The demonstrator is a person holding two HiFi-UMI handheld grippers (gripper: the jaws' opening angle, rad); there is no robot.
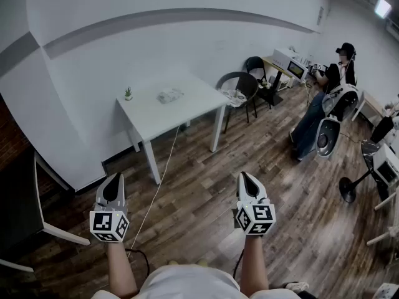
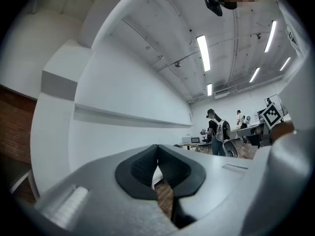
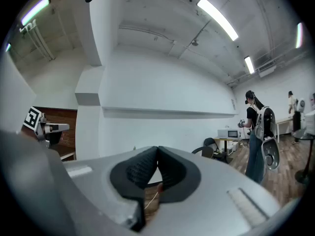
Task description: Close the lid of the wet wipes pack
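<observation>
The wet wipes pack lies on a white table across the room, well ahead of both grippers; whether its lid is up is too small to tell. My left gripper and right gripper are held side by side over the wooden floor, far short of the table. Both point level toward the far wall. In the left gripper view the left gripper has its black pads pressed together at the tips with nothing between them. The right gripper stands the same way, empty, in the right gripper view.
A small potted plant stands on the table's left corner. Dark chairs sit behind the table. A person sits at the right beside a desk with a microwave. A cable runs across the floor. A dark table edge is at left.
</observation>
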